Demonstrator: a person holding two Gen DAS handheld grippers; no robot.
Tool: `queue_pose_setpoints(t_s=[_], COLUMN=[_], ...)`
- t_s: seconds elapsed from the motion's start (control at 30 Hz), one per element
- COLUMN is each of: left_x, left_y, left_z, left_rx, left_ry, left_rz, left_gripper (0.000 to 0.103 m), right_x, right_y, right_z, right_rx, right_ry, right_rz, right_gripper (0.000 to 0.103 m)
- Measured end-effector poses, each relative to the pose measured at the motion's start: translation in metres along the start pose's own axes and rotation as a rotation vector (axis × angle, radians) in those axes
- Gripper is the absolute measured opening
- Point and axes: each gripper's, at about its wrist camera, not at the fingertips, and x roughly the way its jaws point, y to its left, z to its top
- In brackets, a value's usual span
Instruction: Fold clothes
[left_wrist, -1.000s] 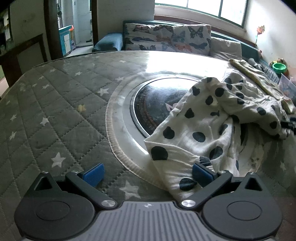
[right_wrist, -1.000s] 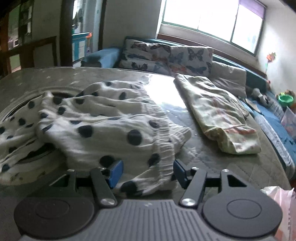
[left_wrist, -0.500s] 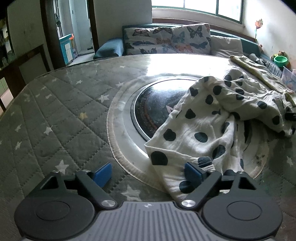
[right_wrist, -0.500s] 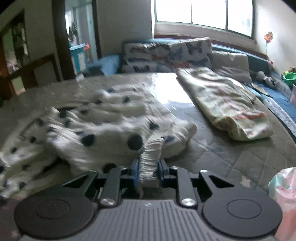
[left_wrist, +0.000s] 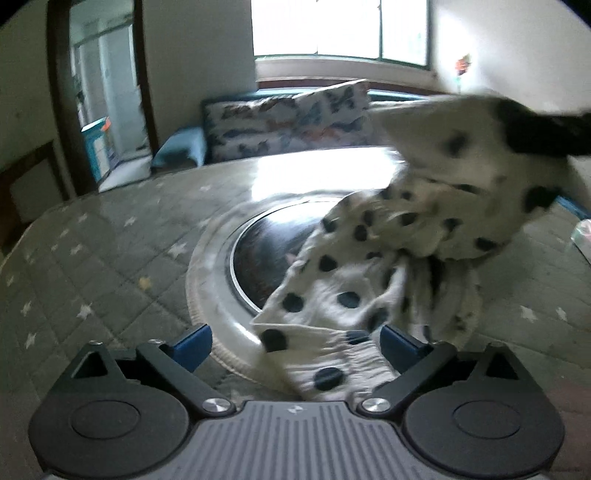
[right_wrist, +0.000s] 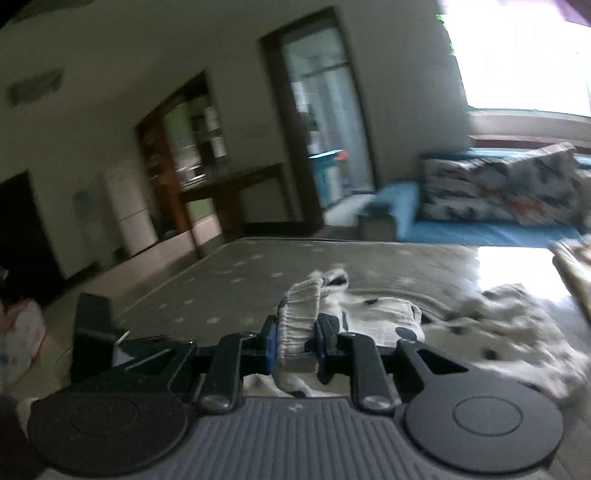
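White polka-dot pants (left_wrist: 369, 291) lie on the grey star-quilted round table (left_wrist: 92, 258), partly over its dark glass turntable (left_wrist: 266, 258). My left gripper (left_wrist: 295, 339) is open, its blue pads either side of the elastic waistband edge. My right gripper (right_wrist: 297, 339) is shut on the other part of the waistband (right_wrist: 299, 314) and holds it lifted, so the pants (right_wrist: 480, 325) hang up to the right in the left wrist view.
A second patterned garment (right_wrist: 572, 266) lies at the table's right edge. A blue sofa with butterfly cushions (left_wrist: 288, 122) stands behind, under a window. A doorway and dark shelving (right_wrist: 184, 166) are to the left. A pink bag (right_wrist: 18, 332) sits low at the left.
My right gripper, shut on the waistband, has lifted and swung left, pulling the pants up. My left gripper has moved forward so the waistband edge lies between its open pads.
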Motion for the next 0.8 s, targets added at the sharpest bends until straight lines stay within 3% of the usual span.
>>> queue_pose_setpoints(t_s=[0.2, 0.6, 0.8], left_x=[-0.008, -0.007, -0.002], left_y=[-0.003, 0.006, 0.007], left_z=[-0.003, -0.006, -0.004], left_rx=[0.007, -0.051, -0.06], left_ry=[-0.024, -0.012, -0.009], left_rz=[-0.026, -0.03, -0.021], left_gripper=[0.103, 0.103, 0.102], right_x=[0.029, 0.047, 0.043], right_y=[0.033, 0.05, 0.036], right_z=[0.001, -0.011, -0.014], right_rx=[-0.023, -0.046, -0.052], right_ry=[0.065, 0.116, 0.118], right_rz=[0.098, 0.113, 0.034], right_gripper=[0.019, 0.023, 0.025])
